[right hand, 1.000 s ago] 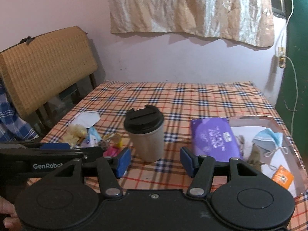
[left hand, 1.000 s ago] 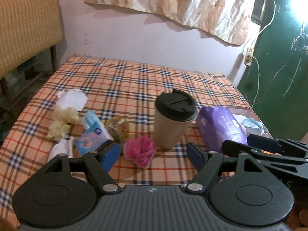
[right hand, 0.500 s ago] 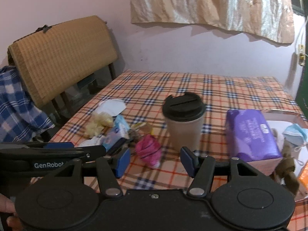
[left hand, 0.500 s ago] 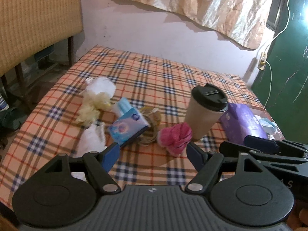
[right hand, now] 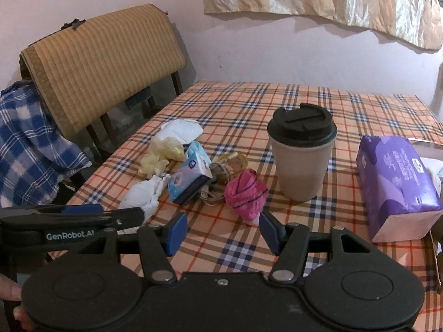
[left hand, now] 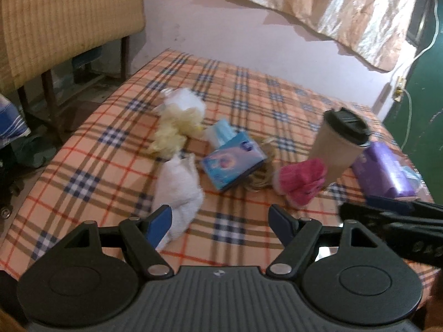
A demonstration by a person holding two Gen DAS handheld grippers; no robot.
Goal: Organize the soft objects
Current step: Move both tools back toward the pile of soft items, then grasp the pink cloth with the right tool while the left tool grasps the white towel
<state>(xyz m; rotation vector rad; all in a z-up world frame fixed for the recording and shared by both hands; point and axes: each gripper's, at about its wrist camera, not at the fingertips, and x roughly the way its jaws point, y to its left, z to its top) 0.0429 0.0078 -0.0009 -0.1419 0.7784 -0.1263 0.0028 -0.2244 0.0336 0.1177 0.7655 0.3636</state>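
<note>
Both pairs of jaws stand wide apart with nothing between them: the left gripper [left hand: 220,222] hangs low over the near edge of the checked tablecloth [right hand: 360,102], its blue-padded left finger just beside a crumpled white cloth bundle [left hand: 178,191], and the right gripper [right hand: 223,229] sits just short of a rolled pink knitted cloth [right hand: 246,193]. Soft things lie in a loose cluster on the left half of the table: a wrinkled pale-yellow glove [right hand: 162,153], a white moulded mask [right hand: 181,130], a glossy blue tissue pack [right hand: 191,181] and a coil of cable [right hand: 227,166]. Right of the pink roll stands a smooth beige cup [right hand: 301,163] with a black lid, upright, and further right a plump purple plastic pack [right hand: 393,182].
</note>
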